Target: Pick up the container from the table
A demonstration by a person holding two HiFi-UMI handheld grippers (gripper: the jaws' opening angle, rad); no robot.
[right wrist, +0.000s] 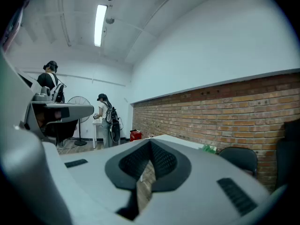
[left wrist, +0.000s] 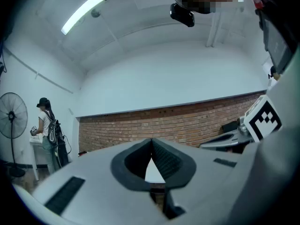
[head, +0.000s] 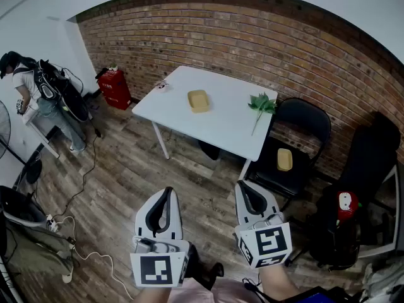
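The yellow container [head: 198, 100] sits on the white table [head: 221, 128], in its left half, about midway between the wall-side edge and the near edge, with nothing touching it. A green sprig [head: 261, 104] lies by the table's right edge, near the wall-side corner. A similar yellow tub [head: 285, 160] rests on the seat of a black chair [head: 303, 122] beside that edge. Both grippers hover over the wooden floor, well short of the table. The left gripper [head: 168, 192] has its jaws closed tip to tip with nothing between them. The right gripper [head: 242, 185] is likewise closed and empty. A person [head: 25, 87] stands at far left.
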